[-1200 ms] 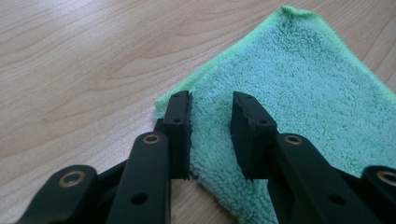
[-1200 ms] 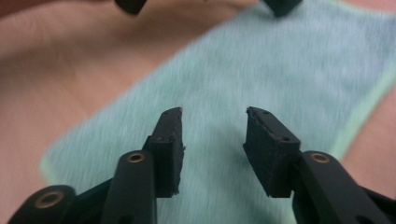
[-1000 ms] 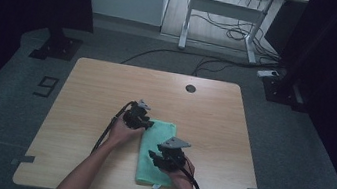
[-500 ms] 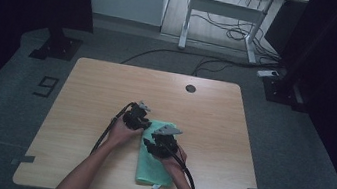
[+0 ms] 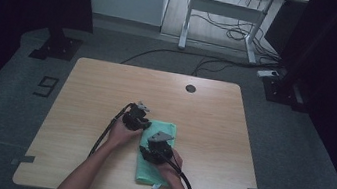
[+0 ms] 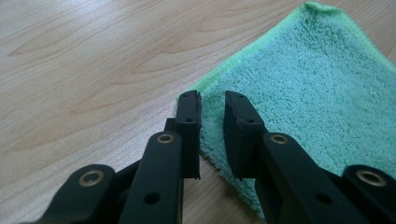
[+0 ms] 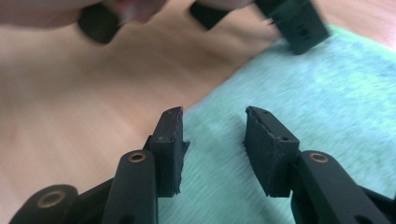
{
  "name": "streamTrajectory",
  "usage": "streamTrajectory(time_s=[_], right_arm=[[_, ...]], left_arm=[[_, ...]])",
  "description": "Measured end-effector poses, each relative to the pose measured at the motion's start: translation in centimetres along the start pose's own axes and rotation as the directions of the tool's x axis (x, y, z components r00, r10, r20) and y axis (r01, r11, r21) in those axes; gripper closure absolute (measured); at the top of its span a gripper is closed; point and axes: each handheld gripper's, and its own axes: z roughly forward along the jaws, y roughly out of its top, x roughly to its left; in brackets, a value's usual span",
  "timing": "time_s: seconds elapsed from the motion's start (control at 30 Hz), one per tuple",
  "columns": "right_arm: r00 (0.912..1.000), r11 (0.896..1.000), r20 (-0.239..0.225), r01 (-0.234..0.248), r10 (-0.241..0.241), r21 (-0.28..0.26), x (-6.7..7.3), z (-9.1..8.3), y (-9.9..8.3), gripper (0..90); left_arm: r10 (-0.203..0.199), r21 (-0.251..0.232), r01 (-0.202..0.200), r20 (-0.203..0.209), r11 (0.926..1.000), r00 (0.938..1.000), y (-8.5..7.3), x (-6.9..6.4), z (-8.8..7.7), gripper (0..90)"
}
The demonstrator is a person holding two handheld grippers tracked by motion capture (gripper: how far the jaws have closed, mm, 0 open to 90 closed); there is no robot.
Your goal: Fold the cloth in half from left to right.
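Two tools on one green towel [image 5: 157, 149], which lies folded on the tabletop [image 5: 101, 89] near the person's edge, long axis running away from the person. Left tool [image 6: 212, 105] sits at the towel's far left corner; its jaws have just been closing and now stand narrow astride the hem, pile bunched between them, pads not clearly pressing. Right tool [image 7: 213, 122] hovers over mid-towel on the same long edge, jaws half apart, nothing grasped. Judgement: next grip is the right tool's, on the left hem just ahead of it.
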Motion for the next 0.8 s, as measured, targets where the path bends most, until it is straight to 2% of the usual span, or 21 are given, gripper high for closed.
streamTrajectory(time_s=[0.07, 0.2, 0.4, 0.47, 0.57, 0.63, 0.8], right_arm=[[0.9994, 0.999, 0.005, 0.035, -0.035, 0.001, 0.8, -0.4, -0.4, 56.4], [0.9983, 0.998, -0.018, 0.056, -0.056, -0.001, 1.8, -1.1, -1.2, 55.6], [0.9958, 0.998, -0.059, 0.069, -0.069, -0.002, 2.9, -2.1, -2.0, 54.7], [0.9947, 0.997, -0.060, 0.083, -0.083, -0.008, 3.3, -2.4, -2.5, 54.6], [0.9954, 0.997, -0.057, 0.076, -0.076, -0.015, 3.6, -2.9, -2.9, 53.8], [0.9938, 0.997, -0.080, 0.076, -0.077, -0.014, 3.9, -3.2, -3.2, 53.2], [0.9897, 0.995, -0.100, 0.103, -0.103, -0.009, 4.6, -3.8, -3.7, 51.7]], left_arm=[[-0.004, -0.004, 0.004, 0.001, 1.0000, 1.0000, 0.0, 0.0, 0.0, 76.6], [-0.006, -0.005, 0.006, 0.001, 1.0000, 1.0000, -0.1, 0.0, 0.0, 76.4], [-0.013, -0.009, 0.013, 0.002, 0.9999, 0.9999, -0.1, 0.0, 0.0, 76.2], [-0.015, -0.013, 0.015, 0.003, 0.9998, 0.9999, -0.2, 0.0, 0.0, 76.1], [-0.021, -0.013, 0.021, 0.006, 0.9997, 0.9998, -0.2, 0.1, 0.0, 76.1], [-0.021, -0.013, 0.021, 0.004, 0.9997, 0.9998, -0.2, 0.0, 0.0, 76.1], [-0.024, -0.016, 0.024, 0.006, 0.9996, 0.9997, -0.2, 0.0, 0.0, 76.0]])
